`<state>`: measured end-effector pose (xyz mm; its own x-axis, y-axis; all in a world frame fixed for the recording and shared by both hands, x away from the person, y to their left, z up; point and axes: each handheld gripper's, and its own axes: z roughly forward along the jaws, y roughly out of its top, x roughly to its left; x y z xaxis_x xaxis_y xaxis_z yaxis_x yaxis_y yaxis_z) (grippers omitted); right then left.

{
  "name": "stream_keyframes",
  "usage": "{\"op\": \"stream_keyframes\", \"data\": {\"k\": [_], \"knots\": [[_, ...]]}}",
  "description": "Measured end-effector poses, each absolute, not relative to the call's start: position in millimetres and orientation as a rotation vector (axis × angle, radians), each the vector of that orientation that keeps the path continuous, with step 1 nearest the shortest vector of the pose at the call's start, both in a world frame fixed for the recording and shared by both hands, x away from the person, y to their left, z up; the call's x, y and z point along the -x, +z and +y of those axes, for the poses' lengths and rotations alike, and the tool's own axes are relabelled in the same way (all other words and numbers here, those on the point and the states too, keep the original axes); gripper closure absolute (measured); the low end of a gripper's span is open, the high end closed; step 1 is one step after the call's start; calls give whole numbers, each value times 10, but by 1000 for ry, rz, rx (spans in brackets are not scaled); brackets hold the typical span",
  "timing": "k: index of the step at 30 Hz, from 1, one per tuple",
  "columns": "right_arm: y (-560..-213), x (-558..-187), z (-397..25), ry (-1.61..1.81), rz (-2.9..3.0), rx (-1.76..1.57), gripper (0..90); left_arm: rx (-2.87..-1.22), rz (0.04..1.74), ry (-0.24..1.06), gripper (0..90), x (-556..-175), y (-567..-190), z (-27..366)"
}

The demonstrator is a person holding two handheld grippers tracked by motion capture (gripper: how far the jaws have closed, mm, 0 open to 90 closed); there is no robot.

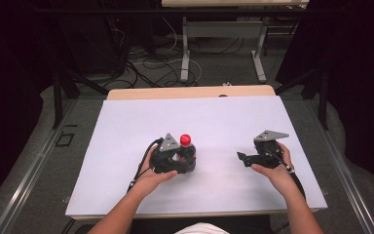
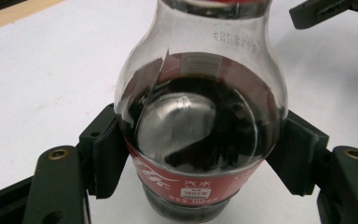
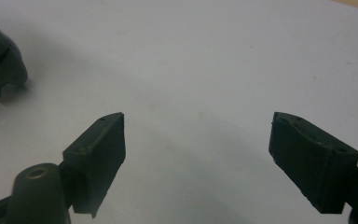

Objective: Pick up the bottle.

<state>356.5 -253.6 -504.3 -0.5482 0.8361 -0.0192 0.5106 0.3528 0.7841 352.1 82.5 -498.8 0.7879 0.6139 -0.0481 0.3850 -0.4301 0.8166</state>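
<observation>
My left gripper [image 2: 200, 154] clamps cola bottle [image 2: 200, 116], upright on white table sheet [image 1: 126, 126], pads on both flanks. My right gripper [image 3: 196, 158] well apart, jaws wide, empty, low over sheet. I see bare sheet ahead of both.

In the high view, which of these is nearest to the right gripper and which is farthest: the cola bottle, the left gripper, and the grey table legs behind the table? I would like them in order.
Measured from the right gripper:
1. The cola bottle, to its left on the white table, upright with a red cap.
2. The left gripper, just beyond, clamped around the bottle; the two touch, so this ranking is narrow.
3. The grey table legs, far behind, on the floor past the table's far edge.
</observation>
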Motion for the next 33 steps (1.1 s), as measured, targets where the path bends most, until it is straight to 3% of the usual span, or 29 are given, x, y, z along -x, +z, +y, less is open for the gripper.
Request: {"op": "stream_keyframes", "data": {"k": [11, 19, 33], "knots": [[-4899, -3481, -2124, 1224, 2276, -1054, 338, -2076, 776, 330, 298, -3473, -4822, 1000], [-4481, -3466, -1740, 1420, 2308, -891, 355, -2086, 770, 319, 298, -3454, -4857, 970], [-3987, -3499, -1204, 1415, 2432, -794, 482, -2124, 735, 318, 298, -3407, -4870, 914]]}}
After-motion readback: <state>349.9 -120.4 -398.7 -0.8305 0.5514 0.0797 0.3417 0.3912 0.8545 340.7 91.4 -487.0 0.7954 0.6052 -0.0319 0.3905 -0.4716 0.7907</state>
